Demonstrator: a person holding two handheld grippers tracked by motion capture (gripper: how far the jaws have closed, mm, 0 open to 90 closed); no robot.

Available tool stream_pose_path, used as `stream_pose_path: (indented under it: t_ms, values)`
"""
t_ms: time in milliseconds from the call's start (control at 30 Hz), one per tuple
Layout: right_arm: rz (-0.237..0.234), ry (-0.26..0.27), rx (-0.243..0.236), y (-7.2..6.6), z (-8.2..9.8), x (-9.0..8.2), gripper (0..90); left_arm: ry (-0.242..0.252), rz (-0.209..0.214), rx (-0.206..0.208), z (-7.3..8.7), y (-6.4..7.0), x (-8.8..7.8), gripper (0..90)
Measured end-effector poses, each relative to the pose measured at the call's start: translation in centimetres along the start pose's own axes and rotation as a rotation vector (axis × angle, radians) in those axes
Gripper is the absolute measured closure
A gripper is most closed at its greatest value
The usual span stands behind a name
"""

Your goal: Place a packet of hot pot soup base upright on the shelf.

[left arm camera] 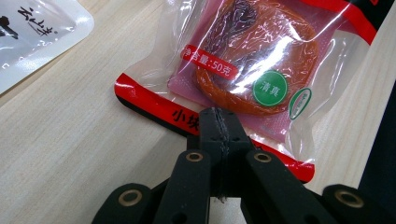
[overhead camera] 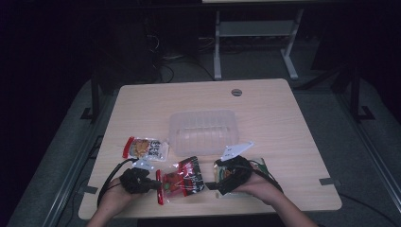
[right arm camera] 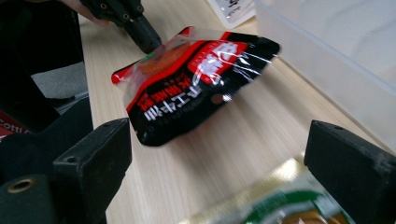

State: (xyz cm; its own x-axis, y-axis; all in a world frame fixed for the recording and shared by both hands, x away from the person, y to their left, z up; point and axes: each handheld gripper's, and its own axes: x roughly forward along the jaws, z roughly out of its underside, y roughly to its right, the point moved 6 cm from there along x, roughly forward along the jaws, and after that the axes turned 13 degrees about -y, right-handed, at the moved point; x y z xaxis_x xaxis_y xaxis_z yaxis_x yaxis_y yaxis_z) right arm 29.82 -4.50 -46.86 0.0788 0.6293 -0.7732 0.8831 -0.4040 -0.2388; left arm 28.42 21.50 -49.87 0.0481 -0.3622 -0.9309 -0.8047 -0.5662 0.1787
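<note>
My left gripper [left arm camera: 218, 122] is clenched on the red-and-black snack packet's [overhead camera: 182, 178] sealed edge; I lift slowly toward the clear plastic tub [overhead camera: 204, 131], right gripper [right arm camera: 219, 163] released, clear.

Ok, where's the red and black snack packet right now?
Near the table's front edge in the high view, the red and black snack packet lies between both grippers, before the clear container.
</note>
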Motion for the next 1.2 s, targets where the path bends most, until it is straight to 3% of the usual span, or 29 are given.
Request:
stream_pose_path:
  t_ms: [500, 700, 867, 900, 1067, 1200]
  values:
    - [-0.080, -0.050, 0.000, -0.4, -2.2, 4.0, 6.8, 0.002, 0.004, 0.005, 0.0, -0.1, 0.0, 89.7]
    - [-0.088, -0.074, -0.004, -0.6, -2.0, 4.7, 6.8, -0.002, 0.005, 0.008, 0.0, -0.2, 0.0, 89.7]
    - [-0.124, -0.083, -0.011, -1.0, -2.4, 5.3, 7.1, -0.004, 0.000, 0.009, 0.0, -0.1, 0.0, 89.7]
    - [-0.145, -0.084, -0.013, -1.2, -2.6, 5.5, 9.3, -0.004, 0.002, 0.002, 0.0, -0.1, 0.0, 89.7]
    - [-0.154, -0.071, -0.008, -1.1, -3.0, 5.5, 18.0, 0.003, 0.004, 0.006, 0.0, -0.1, 0.0, 89.7]
    - [-0.172, -0.055, -0.001, -1.1, -3.3, 5.4, 30.3, -0.004, 0.001, 0.010, 0.0, -0.1, 0.0, 89.7]
